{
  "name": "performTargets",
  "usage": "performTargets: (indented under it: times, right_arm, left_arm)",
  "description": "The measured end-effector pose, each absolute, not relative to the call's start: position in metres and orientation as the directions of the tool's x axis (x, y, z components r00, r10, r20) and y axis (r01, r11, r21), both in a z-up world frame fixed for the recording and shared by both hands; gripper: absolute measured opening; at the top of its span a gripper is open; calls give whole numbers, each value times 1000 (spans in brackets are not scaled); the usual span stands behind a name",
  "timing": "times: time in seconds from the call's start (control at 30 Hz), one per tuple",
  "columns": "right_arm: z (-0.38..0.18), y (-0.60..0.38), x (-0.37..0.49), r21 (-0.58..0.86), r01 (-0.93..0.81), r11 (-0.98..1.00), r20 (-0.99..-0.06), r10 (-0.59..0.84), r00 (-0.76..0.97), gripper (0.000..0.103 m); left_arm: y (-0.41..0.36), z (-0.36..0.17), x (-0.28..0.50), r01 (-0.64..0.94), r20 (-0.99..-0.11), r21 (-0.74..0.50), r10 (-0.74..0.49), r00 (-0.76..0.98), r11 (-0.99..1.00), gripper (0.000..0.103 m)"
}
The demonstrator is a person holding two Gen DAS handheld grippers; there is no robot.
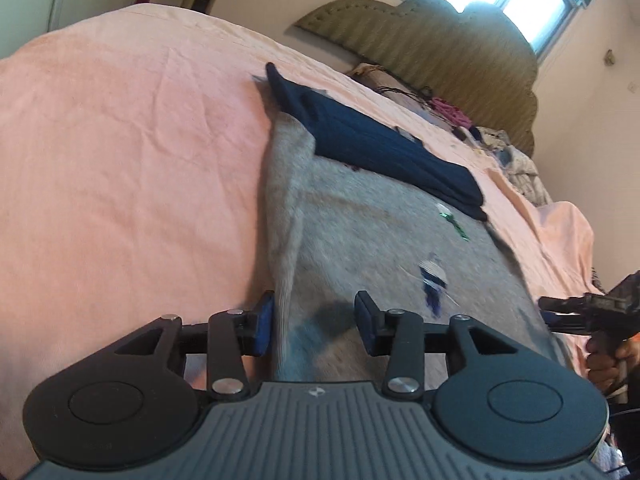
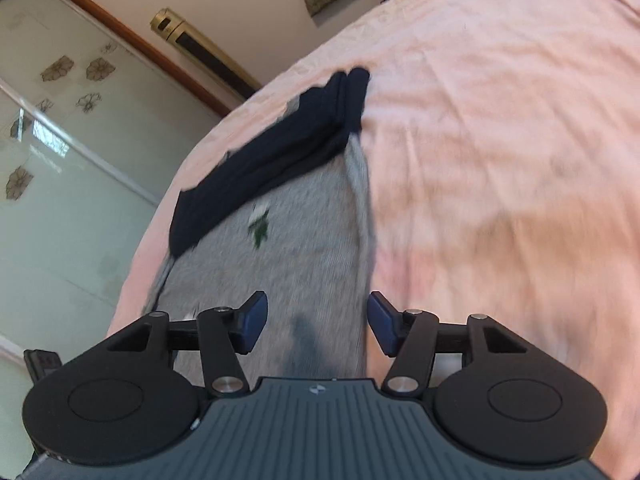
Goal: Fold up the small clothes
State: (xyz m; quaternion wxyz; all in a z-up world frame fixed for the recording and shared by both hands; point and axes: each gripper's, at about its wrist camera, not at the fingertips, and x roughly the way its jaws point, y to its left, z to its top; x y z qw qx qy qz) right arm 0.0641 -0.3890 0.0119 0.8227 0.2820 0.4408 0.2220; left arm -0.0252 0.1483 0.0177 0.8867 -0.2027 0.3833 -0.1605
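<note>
A small grey knit garment (image 1: 360,232) with small green and blue motifs lies flat on the pink bed; it also shows in the right wrist view (image 2: 304,248). A folded navy garment (image 1: 384,148) lies across its far end, also visible in the right wrist view (image 2: 272,156). My left gripper (image 1: 316,320) is open, its jaws either side of the grey garment's near left edge. My right gripper (image 2: 316,322) is open over the near right edge of the grey garment. The right gripper also shows in the left wrist view (image 1: 576,312).
The pink bedsheet (image 1: 120,160) covers the bed. A green padded headboard (image 1: 440,40) and a pile of mixed clothes (image 1: 480,128) are at the far end. A glass wardrobe door (image 2: 60,160) stands beside the bed.
</note>
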Motion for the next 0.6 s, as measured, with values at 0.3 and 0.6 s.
performTargets:
  times: [0.3,0.6]
  right_arm:
    - [9,-384,46,618,-103,779,-636,573,516,6]
    - [4,-429,38,643,-23,765,-631,547,551,6]
  left_arm:
    - [152,17,-26,102,-615,-545,-480,625,832,8]
    - [162,6,-34,92,-628,-560,-495,600,823,5]
